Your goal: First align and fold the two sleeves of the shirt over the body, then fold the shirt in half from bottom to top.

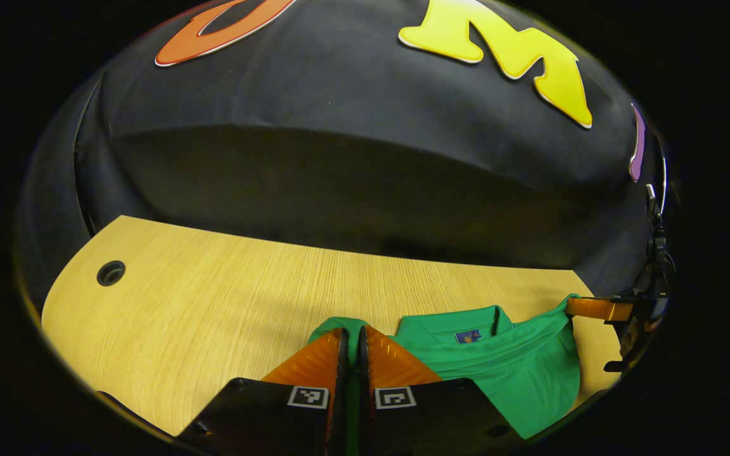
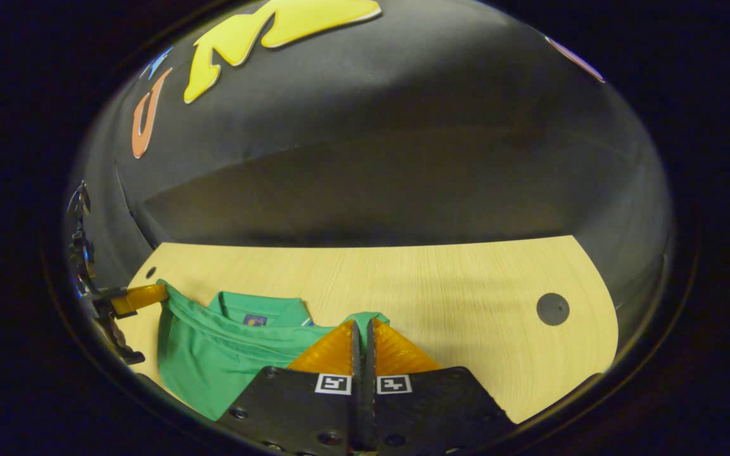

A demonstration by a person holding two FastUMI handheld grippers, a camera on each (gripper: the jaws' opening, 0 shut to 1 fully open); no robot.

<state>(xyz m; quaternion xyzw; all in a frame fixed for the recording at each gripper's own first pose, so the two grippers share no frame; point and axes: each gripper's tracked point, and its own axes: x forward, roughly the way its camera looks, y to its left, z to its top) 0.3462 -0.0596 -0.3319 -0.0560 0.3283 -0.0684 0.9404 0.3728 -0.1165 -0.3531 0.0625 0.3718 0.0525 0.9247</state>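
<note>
L gripper [image 1: 353, 339] low over wooden surface [image 1: 213, 297], fingers pinching green polo shirt [image 1: 517, 373] fabric. R gripper [image 2: 362, 332] same, level w/ it, fingers clamped on shirt's opposite edge.

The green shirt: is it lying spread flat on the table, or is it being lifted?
Lifted: both grippers' jaws are shut on the green shirt, cloth bunched below its collar.

A pale wood-grain table [image 1: 213, 297] with a round cable hole [image 1: 111, 273] stands against black cloth wall [image 1: 352, 126].
</note>
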